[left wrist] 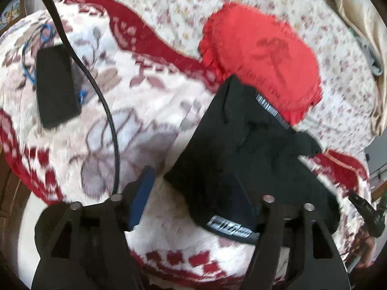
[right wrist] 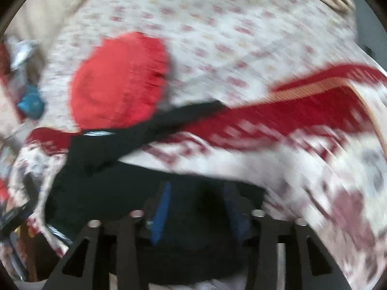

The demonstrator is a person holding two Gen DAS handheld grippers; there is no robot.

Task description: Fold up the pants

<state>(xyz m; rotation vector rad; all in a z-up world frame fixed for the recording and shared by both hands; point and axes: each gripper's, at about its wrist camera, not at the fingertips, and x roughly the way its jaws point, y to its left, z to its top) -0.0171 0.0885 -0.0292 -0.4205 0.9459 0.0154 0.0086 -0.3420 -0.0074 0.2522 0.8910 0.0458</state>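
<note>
Black pants point(left wrist: 244, 154) with a silver logo lie bunched on a red and white patterned blanket point(left wrist: 135, 111). My left gripper point(left wrist: 193, 198) is open just above the blanket; its blue left finger point(left wrist: 142, 198) shows, and the pants cover its right finger. In the blurred right wrist view the pants point(right wrist: 116, 176) spread across the lower middle. My right gripper point(right wrist: 198, 207) is open over the black cloth, with blue fingers point(right wrist: 160, 212) on either side of it.
A red frilled cushion point(left wrist: 261, 55) lies beyond the pants on a floral sheet point(left wrist: 193, 12); it also shows in the right wrist view point(right wrist: 116, 82). A black phone-like slab point(left wrist: 56, 84) and a black cable point(left wrist: 96, 84) lie at left.
</note>
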